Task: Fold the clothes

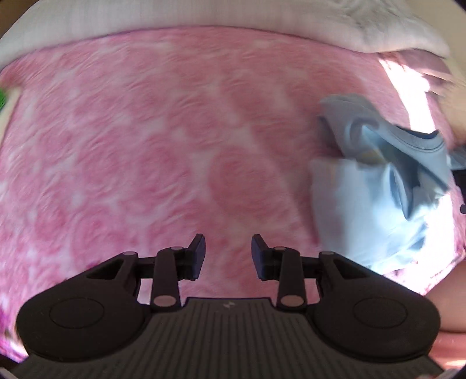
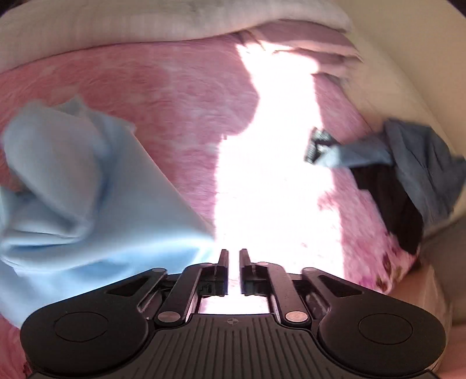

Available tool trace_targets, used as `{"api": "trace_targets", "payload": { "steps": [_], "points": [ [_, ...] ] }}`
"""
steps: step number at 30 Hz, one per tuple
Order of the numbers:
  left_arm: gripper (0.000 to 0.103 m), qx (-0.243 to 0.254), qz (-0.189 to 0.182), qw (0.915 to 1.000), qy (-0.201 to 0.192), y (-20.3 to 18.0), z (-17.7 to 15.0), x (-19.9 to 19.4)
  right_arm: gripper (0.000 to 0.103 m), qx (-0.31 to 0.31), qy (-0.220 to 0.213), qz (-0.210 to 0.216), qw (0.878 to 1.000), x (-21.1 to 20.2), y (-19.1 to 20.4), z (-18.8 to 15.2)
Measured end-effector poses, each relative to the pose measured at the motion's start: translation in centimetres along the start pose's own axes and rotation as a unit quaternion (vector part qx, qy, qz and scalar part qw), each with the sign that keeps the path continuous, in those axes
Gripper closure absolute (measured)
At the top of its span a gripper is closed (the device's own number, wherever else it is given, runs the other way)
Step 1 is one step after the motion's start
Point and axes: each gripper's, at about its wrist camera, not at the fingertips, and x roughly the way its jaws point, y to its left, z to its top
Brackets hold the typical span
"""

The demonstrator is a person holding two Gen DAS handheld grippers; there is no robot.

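Hovering over pink tie-dye fleece bedspread (image 1: 163, 140) | left gripper (image 1: 228, 250): jaws parted, holding nothing | right gripper (image 2: 232, 256): jaws narrow, only a slim gap, nothing between | crumpled pale-blue cotton shirt (image 2: 72, 186) lying on bedspread, between both grippers | dark grey and black garments (image 2: 407, 180) heaped at bed's right edge

The blanket (image 1: 151, 151) is pink with pale, washed-out round blotches. The shirt (image 1: 364, 198) is light blue. The tongs (image 1: 228, 252) are black. The far cloth (image 2: 419, 163) is grey-blue and black. The cover (image 2: 116, 26) behind is off-white.
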Motion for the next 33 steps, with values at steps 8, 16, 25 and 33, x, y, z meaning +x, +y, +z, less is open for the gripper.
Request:
{"api": "trace_targets", "payload": {
  "steps": [8, 16, 25, 33],
  "points": [
    [0.073, 0.041, -0.006, 0.9990, 0.014, -4.8, 2.6, 2.1, 0.041, 0.210, 0.043, 0.213, 0.953, 0.0, 1.2, -4.4],
    [0.073, 0.046, 0.011, 0.9987, 0.019, -6.4, 3.9, 2.8, 0.041, 0.375, 0.049, 0.318, 0.869, 2.5, 0.2, -3.6],
    [0.073, 0.044, 0.032, 0.9985, 0.008, -7.5, 5.9, 3.4, 0.103, 0.232, 0.057, 0.197, 0.951, 3.2, -0.7, -1.9],
    [0.073, 0.121, 0.002, 0.9926, -0.007, -12.0, 9.4, 7.2, 0.103, 0.127, 0.000, 0.001, 0.992, 4.8, -14.7, 1.1]
  ]
}}
